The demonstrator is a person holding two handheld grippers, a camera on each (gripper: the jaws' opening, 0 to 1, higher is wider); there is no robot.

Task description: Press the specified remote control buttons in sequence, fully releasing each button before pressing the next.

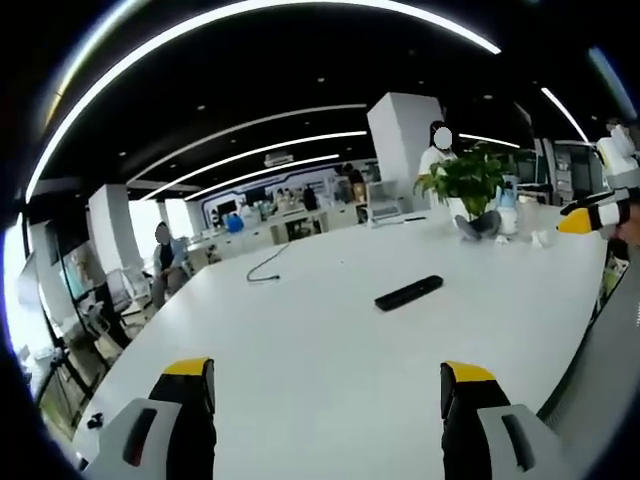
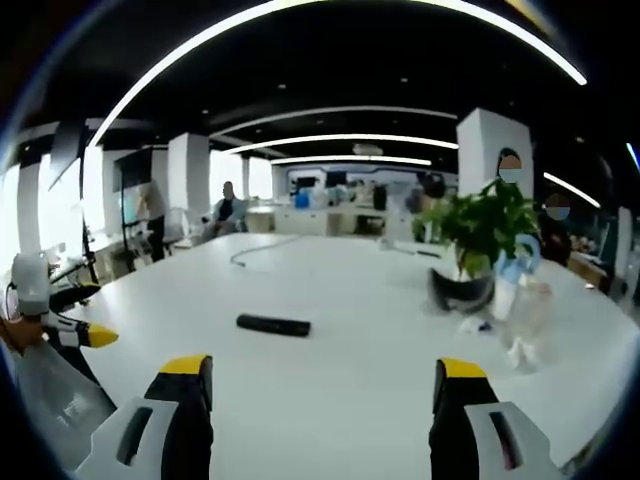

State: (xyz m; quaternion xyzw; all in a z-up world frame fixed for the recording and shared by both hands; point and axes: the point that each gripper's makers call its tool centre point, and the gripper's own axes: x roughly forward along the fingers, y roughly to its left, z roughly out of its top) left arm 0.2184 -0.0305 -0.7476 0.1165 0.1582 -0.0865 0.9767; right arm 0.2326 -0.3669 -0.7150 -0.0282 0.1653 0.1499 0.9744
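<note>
I see both grippers, left (image 1: pixel 328 385) and right (image 2: pixel 325 380), with fingers spread wide, holding nothing; the remote control (image 1: pixel 409 292) lies mid-worktop (image 1: pixel 330 340), beyond them, untouched.

A slim black plastic remote control (image 1: pixel 409 292) lies on the plain white table (image 1: pixel 300 340). A leafy green potted plant (image 2: pixel 480 228) stands in a dark pot. Each tool (image 2: pixel 315 395) is black with yellow tips.
</note>
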